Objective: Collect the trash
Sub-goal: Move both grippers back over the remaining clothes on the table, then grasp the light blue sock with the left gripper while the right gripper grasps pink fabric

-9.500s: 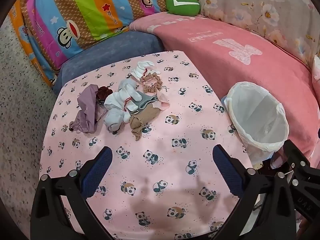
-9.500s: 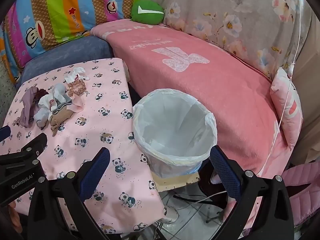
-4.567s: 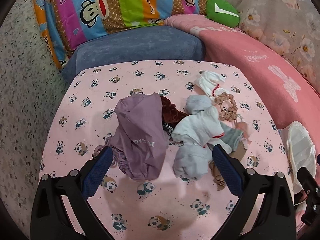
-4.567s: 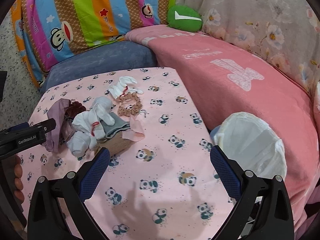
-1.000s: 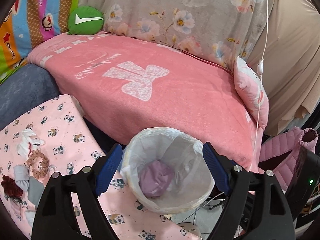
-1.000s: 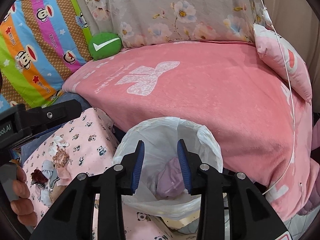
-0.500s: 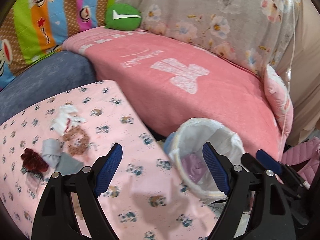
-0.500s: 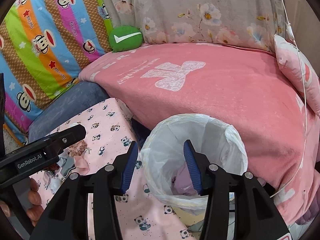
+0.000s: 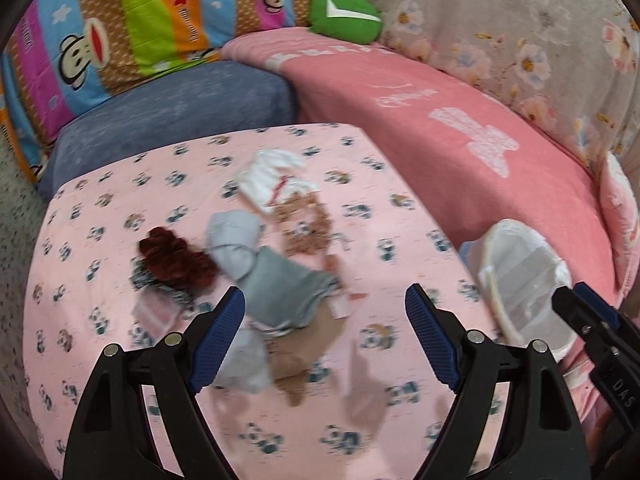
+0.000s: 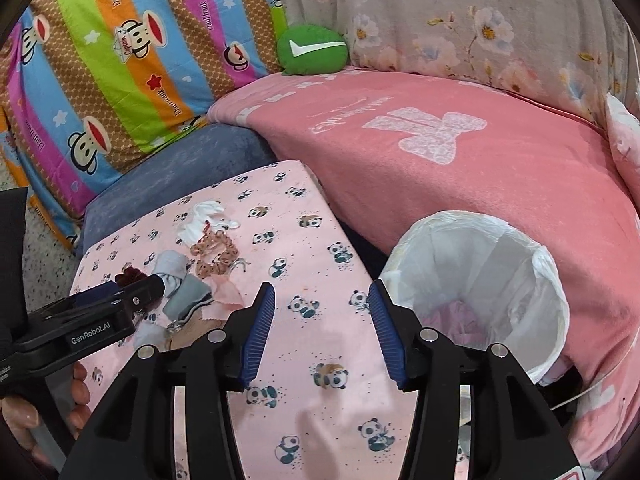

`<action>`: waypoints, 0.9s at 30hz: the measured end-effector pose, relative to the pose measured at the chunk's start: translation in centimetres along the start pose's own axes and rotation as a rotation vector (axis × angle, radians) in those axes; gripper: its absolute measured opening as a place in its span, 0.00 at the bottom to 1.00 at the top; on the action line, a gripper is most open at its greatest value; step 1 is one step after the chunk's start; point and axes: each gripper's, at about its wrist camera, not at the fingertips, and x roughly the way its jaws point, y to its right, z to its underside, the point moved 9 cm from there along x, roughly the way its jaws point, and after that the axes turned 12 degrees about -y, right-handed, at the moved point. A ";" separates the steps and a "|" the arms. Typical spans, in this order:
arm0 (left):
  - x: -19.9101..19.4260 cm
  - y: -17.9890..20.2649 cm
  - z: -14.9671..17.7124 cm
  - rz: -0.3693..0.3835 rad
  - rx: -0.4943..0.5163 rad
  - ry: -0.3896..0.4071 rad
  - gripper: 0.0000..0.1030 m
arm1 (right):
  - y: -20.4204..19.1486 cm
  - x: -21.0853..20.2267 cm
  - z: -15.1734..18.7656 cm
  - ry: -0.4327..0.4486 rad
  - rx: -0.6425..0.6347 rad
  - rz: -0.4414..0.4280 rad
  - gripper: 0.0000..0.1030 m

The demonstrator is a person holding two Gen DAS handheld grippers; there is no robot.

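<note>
R tool (image 10: pixel 322 332), jaws apart (empty), over panda cloth (image 10: pixel 320 248), beside lined bin (image 10: pixel 480 280).

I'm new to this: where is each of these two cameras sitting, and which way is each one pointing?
Left wrist view: sits on the left gripper, looking down past its open, empty fingers at the clothing pile on the panda-print table; the right gripper's tip shows at the right edge.
Right wrist view: sits on the right gripper, open and empty, aimed at table and bin; the left gripper and a hand show at left.
Shared: pile, table, bin, green cushion.
</note>
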 end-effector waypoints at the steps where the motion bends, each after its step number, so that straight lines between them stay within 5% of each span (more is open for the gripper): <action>1: 0.3 -1.0 0.3 -0.005 -0.012 -0.008 0.76 | -0.6 0.3 0.1 -0.007 -0.007 -0.004 0.48; 15: 5.1 -7.3 4.5 -0.009 -0.107 -0.141 0.74 | -7.2 5.3 1.3 -0.081 -0.083 -0.039 0.48; 27: 6.8 -7.4 6.1 0.172 -0.145 -0.224 0.44 | -10.6 9.8 0.6 -0.139 -0.111 -0.078 0.48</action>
